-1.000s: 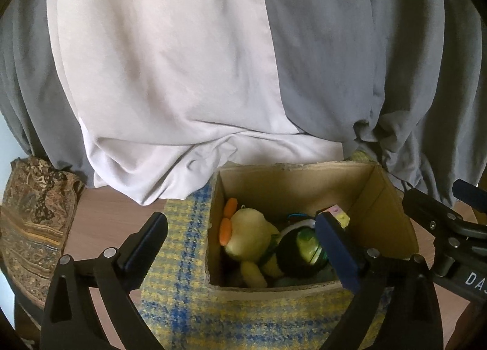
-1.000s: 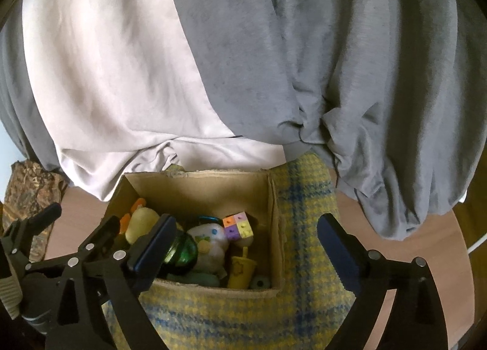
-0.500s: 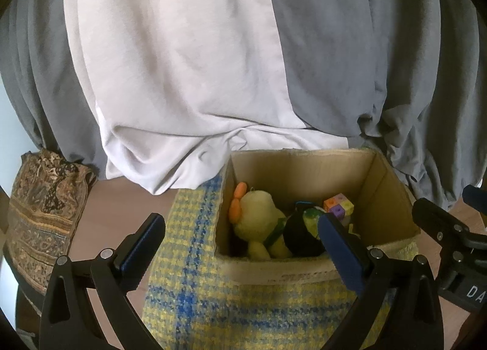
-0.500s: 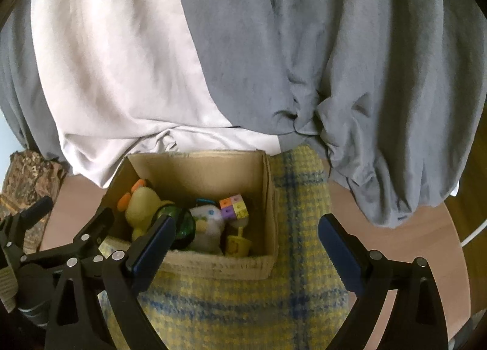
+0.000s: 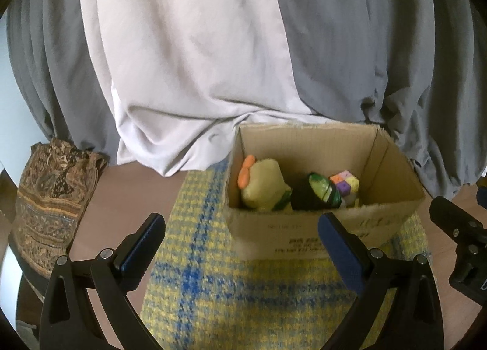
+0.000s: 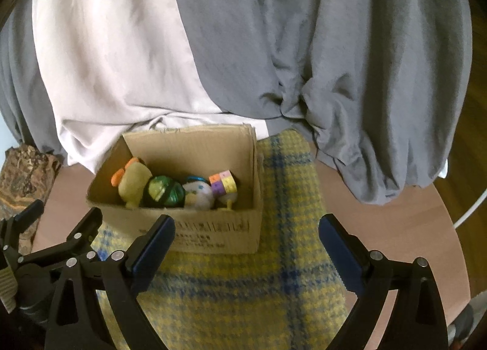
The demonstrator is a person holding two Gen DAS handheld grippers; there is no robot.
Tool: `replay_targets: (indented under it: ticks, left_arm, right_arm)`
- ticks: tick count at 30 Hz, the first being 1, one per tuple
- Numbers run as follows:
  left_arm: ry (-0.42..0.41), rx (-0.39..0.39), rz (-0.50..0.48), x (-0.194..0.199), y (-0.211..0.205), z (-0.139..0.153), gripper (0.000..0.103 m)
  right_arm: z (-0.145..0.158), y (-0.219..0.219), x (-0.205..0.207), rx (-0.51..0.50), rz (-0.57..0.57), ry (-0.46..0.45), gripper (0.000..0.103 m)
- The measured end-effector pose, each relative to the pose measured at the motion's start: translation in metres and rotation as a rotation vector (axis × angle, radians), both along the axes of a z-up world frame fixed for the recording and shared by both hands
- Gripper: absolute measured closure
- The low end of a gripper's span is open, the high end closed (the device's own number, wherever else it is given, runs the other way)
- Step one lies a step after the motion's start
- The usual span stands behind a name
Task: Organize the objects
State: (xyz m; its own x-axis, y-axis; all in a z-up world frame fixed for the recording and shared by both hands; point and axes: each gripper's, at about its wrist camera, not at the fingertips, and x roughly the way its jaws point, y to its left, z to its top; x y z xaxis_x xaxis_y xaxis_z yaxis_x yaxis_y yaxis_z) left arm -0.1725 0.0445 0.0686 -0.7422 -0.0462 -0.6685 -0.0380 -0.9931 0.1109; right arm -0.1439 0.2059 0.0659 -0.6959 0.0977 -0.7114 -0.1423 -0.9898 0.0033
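One cardboard box (image 6: 213, 236) sat on yellow-blue plaid cloth (image 6: 286, 197) atop wooden surface (image 6: 395, 228). Inside — one yellow plush duck (image 6: 134, 182), one green-black ball (image 6: 162, 191), one white plush (image 6: 199, 194), one multicoloured cube (image 6: 223, 182). Left gripper (image 5: 242, 240) and right gripper (image 6: 246, 240) hovered near box front — fingers spread, holding nothing. One patterned fabric bundle (image 5: 51, 194) lay at left.

The cardboard box (image 6: 213, 232) is plain brown, on a yellow cloth (image 6: 274, 298) checked with blue. Inside — a pale yellow plush (image 6: 134, 184) with orange parts, a green-and-black ball (image 6: 161, 193), a pastel cube (image 6: 223, 184). Behind, white and grey drapes (image 6: 243, 45).
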Motion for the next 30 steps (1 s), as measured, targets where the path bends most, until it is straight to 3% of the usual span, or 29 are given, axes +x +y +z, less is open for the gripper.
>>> replay_targets:
  ticks: [30]
  left_arm:
    - [-0.075, 0.019, 0.005, 0.083, -0.013, -0.045, 0.001]
  right_arm:
    - [-0.046, 0.003, 0.093, -0.047, -0.067, -0.044, 0.003]
